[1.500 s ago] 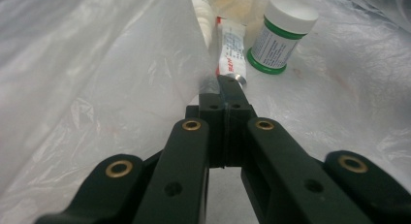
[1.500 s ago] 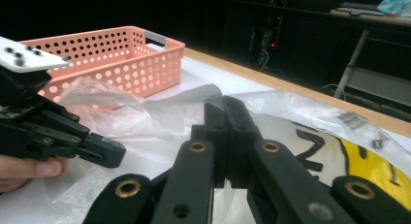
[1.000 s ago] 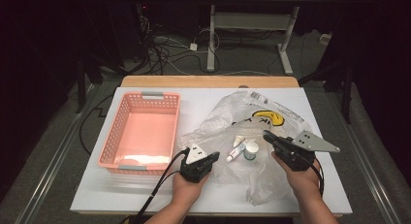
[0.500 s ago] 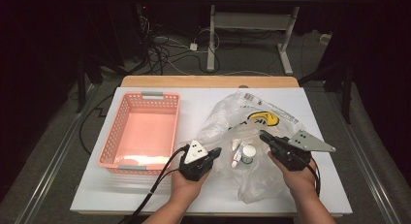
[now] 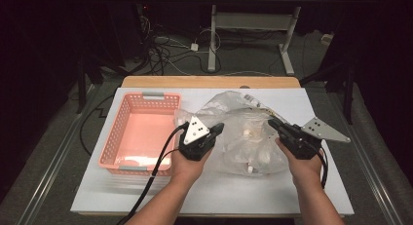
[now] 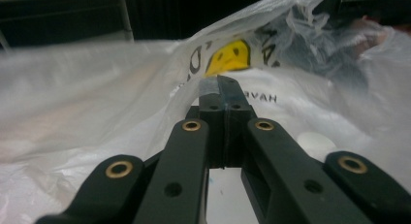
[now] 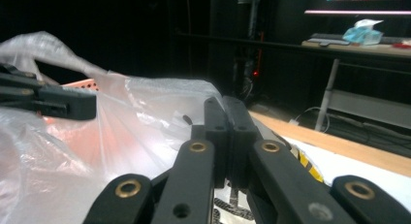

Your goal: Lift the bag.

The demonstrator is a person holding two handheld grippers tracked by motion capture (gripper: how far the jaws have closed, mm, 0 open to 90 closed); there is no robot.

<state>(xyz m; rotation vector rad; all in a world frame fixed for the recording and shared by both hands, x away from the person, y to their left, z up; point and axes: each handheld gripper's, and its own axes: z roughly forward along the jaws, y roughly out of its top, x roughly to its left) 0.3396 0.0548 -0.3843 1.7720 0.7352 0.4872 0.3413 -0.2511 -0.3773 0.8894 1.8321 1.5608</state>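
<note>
We saw a thin, clear plastic bag, crinkled and glossy, with a printed yellow patch on its film. The left gripper and the right gripper looked like matt black plastic with brass-coloured rivets, each topped by a dull grey metal plate. The basket was smooth pink plastic with a perforated wall. The table had a matt white top, edged at the far side by a strip of pale wood.

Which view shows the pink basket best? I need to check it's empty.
The high view: the whole pink basket lies open from above, apparently empty. The right gripper view catches a pink edge behind plastic; the left gripper view faces the plastic bag.
</note>
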